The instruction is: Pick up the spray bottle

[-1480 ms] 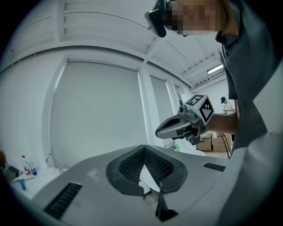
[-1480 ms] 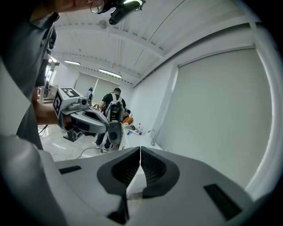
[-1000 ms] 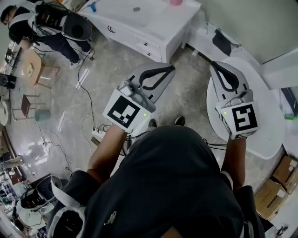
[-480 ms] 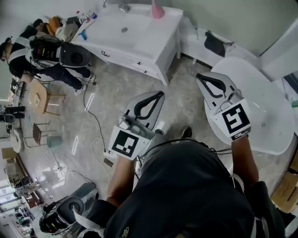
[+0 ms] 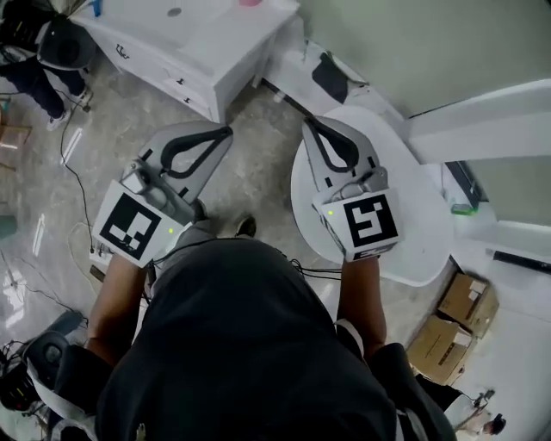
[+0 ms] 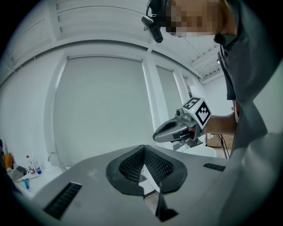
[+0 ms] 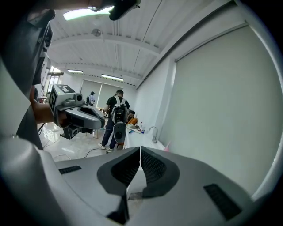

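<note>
A small pink thing (image 5: 250,3), possibly the spray bottle, stands on the white sink cabinet (image 5: 215,39) at the top edge of the head view. It also shows beside the faucet (image 7: 154,132) as a pink thing (image 7: 167,145) in the right gripper view. My left gripper (image 5: 225,132) is held over the floor, shut and empty, well short of the cabinet. My right gripper (image 5: 308,123) hangs over a round white table (image 5: 413,232), also shut with nothing in it. In each gripper view the pads meet: left gripper (image 6: 143,150), right gripper (image 7: 140,150).
A person with a backpack (image 7: 117,121) stands by the far end of the cabinet. Cables (image 5: 73,164) trail over the floor at the left. Cardboard boxes (image 5: 456,319) sit at the lower right, and a green item (image 5: 463,207) lies on a ledge to the right.
The head view has swung right: the sink cabinet slid to the upper left and the round table now lies under the right gripper. Both grippers stayed shut.
</note>
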The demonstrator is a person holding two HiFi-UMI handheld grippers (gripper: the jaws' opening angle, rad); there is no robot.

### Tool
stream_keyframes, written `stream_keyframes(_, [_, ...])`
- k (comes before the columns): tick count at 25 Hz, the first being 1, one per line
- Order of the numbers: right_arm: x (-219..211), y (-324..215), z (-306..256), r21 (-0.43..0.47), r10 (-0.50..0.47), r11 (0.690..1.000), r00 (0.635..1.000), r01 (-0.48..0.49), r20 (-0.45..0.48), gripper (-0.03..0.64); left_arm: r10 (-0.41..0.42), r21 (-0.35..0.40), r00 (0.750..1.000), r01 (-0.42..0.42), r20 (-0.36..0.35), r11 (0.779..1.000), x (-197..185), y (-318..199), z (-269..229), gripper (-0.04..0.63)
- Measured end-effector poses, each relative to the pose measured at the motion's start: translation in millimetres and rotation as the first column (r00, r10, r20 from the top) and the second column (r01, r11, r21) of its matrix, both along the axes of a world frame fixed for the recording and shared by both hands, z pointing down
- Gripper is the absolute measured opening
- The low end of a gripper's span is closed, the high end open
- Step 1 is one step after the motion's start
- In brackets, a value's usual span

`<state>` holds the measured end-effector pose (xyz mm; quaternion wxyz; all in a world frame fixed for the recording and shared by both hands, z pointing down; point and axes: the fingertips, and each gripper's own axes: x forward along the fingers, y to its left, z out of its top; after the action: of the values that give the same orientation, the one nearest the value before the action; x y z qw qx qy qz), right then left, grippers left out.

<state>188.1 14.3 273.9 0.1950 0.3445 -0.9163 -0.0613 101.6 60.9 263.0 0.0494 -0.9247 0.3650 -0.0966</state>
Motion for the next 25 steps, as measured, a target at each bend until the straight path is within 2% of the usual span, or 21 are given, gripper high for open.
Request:
stream_keyframes(3, [5.5, -9.5, 6.3, 0.001, 0.026, 1.000, 0.999, -0.026, -0.033, 0.011, 0.019, -0.027, 0.999, -0.018, 0.032, 0.999, -3.9, -10.0, 17.3, 0.003])
stream_keyframes(5, [-6.4, -14.8, 9.3, 0.012, 0.032, 0.999, 0.998, -0.032, -0.057, 0.011, 0.039, 0.010, 0.999, -0.039, 0.023, 0.999, -16.5, -16.1, 20.2, 0.003])
stream_keyframes(8, [-33.8, -18.5, 6.3, 0.010, 0.033, 0.999, 0.995, -0.032, -0.090, 0.009, 0.027, 0.056, 0.997, -0.023, -0.078, 0.998, -42.1, -18.5, 10.6, 0.003])
stream_keyframes(10, [-43.6, -21.9, 0.5, 0.003, 0.044, 0.999, 0.994, -0.044, -0.096, 0.011, 0.005, 0.010, 0.991, -0.003, -0.135, 1.000, -54.8, -20.5, 6.2, 0.003])
stream_keyframes(12, [-51.3, -28.4, -3.0, -0.012, 0.062, 0.998, 0.995, -0.063, -0.084, 0.009, 0.001, -0.057, 0.992, -0.008, -0.122, 0.998, -66.6, -27.2, 9.3, 0.003])
stream_keyframes(13, [-55.0, -32.9, -4.5, -0.011, 0.071, 0.997, 0.994, -0.072, -0.081, 0.009, 0.012, -0.066, 0.994, -0.019, -0.109, 0.998, -71.5, -32.4, 10.1, 0.003])
stream_keyframes(17, [-73.9, -39.9, -7.3, 0.019, 0.099, 0.995, 0.990, -0.097, -0.105, 0.011, 0.057, -0.008, 0.992, -0.059, -0.116, 0.998, -92.5, -41.1, 7.8, 0.003])
stream_keyframes(25, [-106.5, -38.1, -15.8, 0.059, 0.125, 0.991, 0.985, -0.119, -0.121, 0.011, 0.101, 0.029, 0.987, -0.098, -0.128, 0.995, -126.9, -49.5, 4.8, 0.003])
